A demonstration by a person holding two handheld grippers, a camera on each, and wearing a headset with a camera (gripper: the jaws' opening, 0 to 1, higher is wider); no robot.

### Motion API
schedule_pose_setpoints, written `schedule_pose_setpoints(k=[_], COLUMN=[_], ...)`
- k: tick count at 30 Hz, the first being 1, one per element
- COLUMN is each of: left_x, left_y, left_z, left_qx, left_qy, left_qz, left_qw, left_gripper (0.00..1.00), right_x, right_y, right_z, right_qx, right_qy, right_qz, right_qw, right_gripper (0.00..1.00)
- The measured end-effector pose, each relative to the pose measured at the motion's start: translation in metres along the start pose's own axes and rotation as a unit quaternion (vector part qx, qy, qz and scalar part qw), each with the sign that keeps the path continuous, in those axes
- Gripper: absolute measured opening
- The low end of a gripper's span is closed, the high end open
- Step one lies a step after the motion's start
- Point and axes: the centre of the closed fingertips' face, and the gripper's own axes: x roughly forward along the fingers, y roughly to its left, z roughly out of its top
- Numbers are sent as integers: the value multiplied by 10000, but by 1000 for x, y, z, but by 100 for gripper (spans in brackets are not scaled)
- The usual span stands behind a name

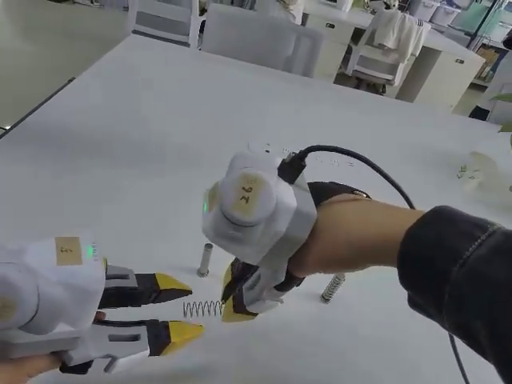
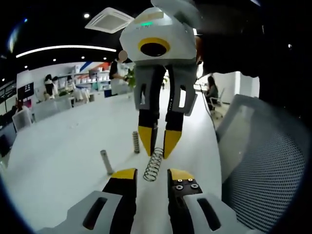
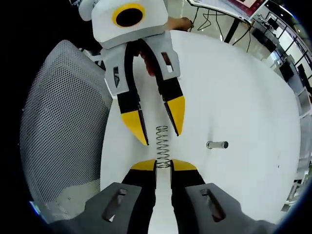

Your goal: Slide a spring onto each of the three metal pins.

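Table [image 1: 160, 120]; right gripper [image 3: 164, 165] pinches spring [image 3: 162, 139] (left gripper [image 2: 152, 174] spread)

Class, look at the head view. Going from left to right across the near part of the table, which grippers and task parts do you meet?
left gripper → loose spring → right gripper → pin wearing a spring
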Motion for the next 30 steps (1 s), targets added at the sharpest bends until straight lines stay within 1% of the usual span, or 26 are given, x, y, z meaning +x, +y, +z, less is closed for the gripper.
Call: schedule_pose_setpoints(k=[7, 13, 18, 23, 30], left_x=[0, 0, -1, 0, -1], left_y=[-4, -4, -3, -2, -3], left_z=[2, 1, -1, 0, -2], left_qx=[173, 244, 243, 253, 247], left_qy=[-41, -22, 6, -12, 11], left_qz=[-68, -91, -82, -67, -70], left_qw=[9998, 9997, 9997, 9997, 9997], left_gripper=[5, 4, 3, 3, 2], right_x=[-3, -6, -16, -21, -27], right_y=[4, 5, 4, 3, 4], right_z=[-1, 1, 8, 14, 25], right_qx=[-80, -77, -35, -96, -220], right_qy=[71, 79, -54, -84, -148], right_qz=[34, 17, -36, -116, -226], right_qw=[9999, 9999, 10000, 9999, 9994], right_gripper=[8, 8, 8, 8, 8])
